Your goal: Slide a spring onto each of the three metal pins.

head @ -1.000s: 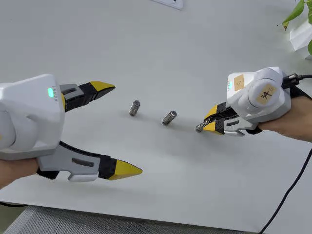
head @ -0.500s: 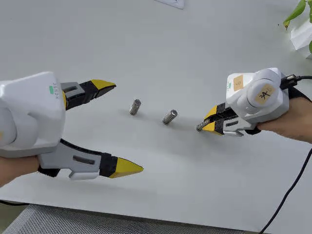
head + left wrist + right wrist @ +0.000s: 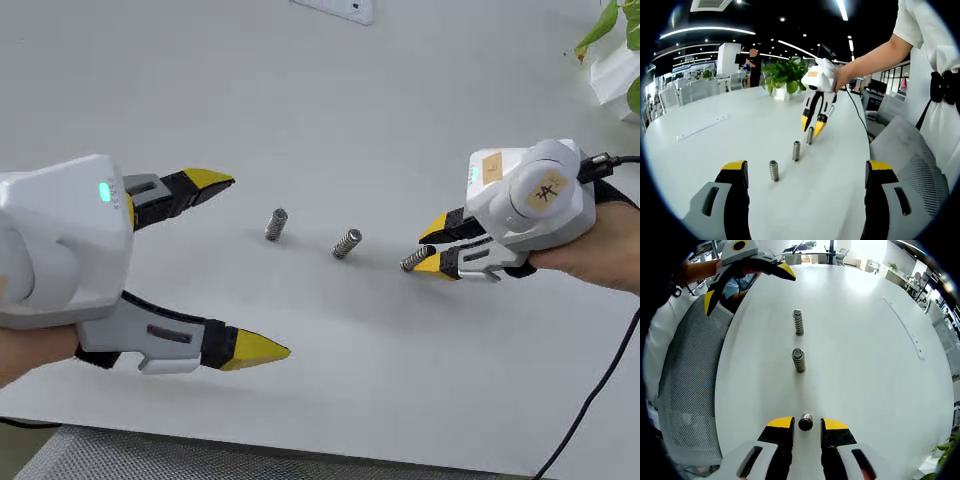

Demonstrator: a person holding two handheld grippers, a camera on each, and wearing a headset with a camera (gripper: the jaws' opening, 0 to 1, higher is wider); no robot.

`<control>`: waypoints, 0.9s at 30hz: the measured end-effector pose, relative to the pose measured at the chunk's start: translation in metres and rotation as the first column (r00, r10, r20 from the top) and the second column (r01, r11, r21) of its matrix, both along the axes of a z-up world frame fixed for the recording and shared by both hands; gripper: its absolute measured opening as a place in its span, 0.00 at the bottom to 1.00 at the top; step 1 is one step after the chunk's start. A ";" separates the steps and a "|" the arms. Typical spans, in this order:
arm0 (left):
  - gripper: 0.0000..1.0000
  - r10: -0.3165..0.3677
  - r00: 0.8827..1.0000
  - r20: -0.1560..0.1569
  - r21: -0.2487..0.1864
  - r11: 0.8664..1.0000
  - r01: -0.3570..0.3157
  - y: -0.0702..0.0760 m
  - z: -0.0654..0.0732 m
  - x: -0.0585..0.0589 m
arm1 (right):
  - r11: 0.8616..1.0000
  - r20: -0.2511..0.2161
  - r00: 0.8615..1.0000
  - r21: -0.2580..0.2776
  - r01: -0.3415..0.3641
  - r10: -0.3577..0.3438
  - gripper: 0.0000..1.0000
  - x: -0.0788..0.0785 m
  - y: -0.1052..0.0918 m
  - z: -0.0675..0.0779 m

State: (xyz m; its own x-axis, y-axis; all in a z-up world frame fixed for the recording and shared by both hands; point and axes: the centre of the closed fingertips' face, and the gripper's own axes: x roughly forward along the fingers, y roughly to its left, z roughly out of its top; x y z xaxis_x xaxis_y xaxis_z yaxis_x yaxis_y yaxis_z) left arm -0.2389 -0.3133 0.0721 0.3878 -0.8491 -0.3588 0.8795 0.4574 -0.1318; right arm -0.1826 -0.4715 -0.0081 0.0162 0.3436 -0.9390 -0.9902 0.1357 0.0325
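Note:
Three small metal springs stand in a row on the white table point(image 3: 300, 110): the left spring point(image 3: 276, 223), the middle spring point(image 3: 347, 243) and the right spring point(image 3: 418, 258). My right gripper point(image 3: 432, 246) is open a little, its yellow tips on either side of the right spring point(image 3: 805, 422) with a narrow gap on each side. My left gripper point(image 3: 260, 265) is wide open with nothing in it, to the left of the row. From the left gripper view the springs point(image 3: 773, 170) point(image 3: 796, 150) point(image 3: 810, 135) run away toward the right gripper point(image 3: 811, 125). I cannot make out any pins inside the springs.
A potted plant point(image 3: 610, 25) stands at the table's far right corner. A white strip point(image 3: 340, 6) lies at the back. A black cable point(image 3: 590, 400) hangs from the right gripper. A mesh chair point(image 3: 150, 455) sits below the table's near edge.
My right gripper's jaws have parted slightly and let go of the right spring, which stays on the table. The left gripper has barely moved.

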 end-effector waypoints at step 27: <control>0.99 -0.026 1.000 0.016 0.069 0.997 0.025 0.022 0.001 -0.002 | 0.863 0.043 0.932 0.397 0.313 -0.359 0.56 -0.033 -0.019 0.077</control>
